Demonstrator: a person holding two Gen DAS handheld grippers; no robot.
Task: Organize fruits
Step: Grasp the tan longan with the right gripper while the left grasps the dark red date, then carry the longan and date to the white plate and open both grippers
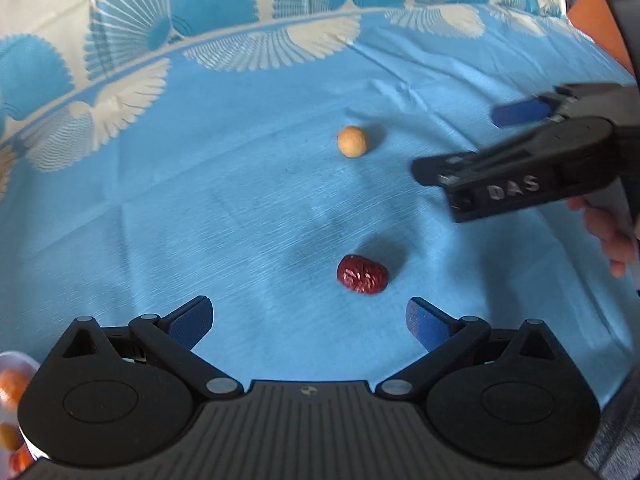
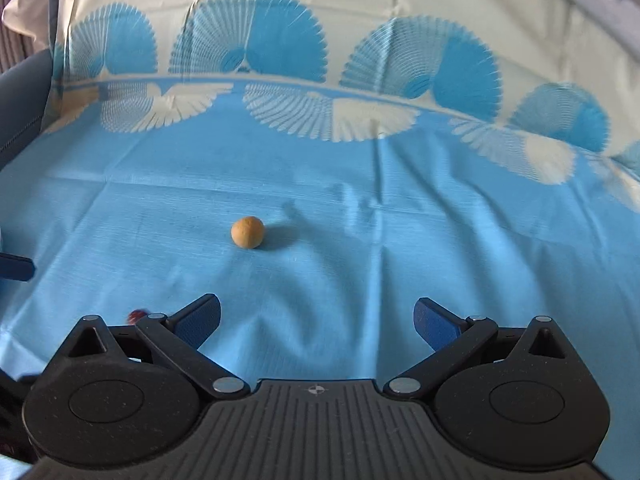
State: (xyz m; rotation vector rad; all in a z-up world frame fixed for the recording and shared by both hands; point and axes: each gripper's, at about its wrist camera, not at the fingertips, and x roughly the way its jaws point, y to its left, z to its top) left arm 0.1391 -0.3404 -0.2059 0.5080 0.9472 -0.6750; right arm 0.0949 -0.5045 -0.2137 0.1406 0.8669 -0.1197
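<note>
Blue cloth [image 1: 240,200]: light blue with white and blue fan print along the far edge, covers the desk, creased.
Bowl [image 1: 12,364]: far left bottom corner of left wrist view, pale rim, mostly hidden behind the claw body; orange and red fruits [image 1: 10,388] inside, blurred, kind unclear.
Left claw [image 1: 310,322]: released, blue pads wide apart, nothing between them, low over the cloth.
Red date [image 1: 362,274]: wrinkled, dark red, lies on the cloth just ahead of the left claw, a bit right of its centre line, not touched. In the right wrist view only a red sliver [image 2: 136,314] shows behind the left finger linkage.
Tan round fruit [image 1: 352,141]: small, smooth ball, likely a longan, on the cloth beyond the date, well apart from it. In the right wrist view [image 2: 247,232] it sits ahead of the claw, left of centre, with a shadow to its right.
Right claw [image 2: 318,320]: released, pads spread, empty. Seen from the left wrist [image 1: 472,140] it enters from the right, above the cloth, near the tan fruit but apart; "DAS" lettering on its body.
Hand [image 1: 612,236]: fingers at the right edge, gripping the right claw's handle.
Orange object [image 1: 596,12]: top right corner, partly cut off, cannot tell what.
</note>
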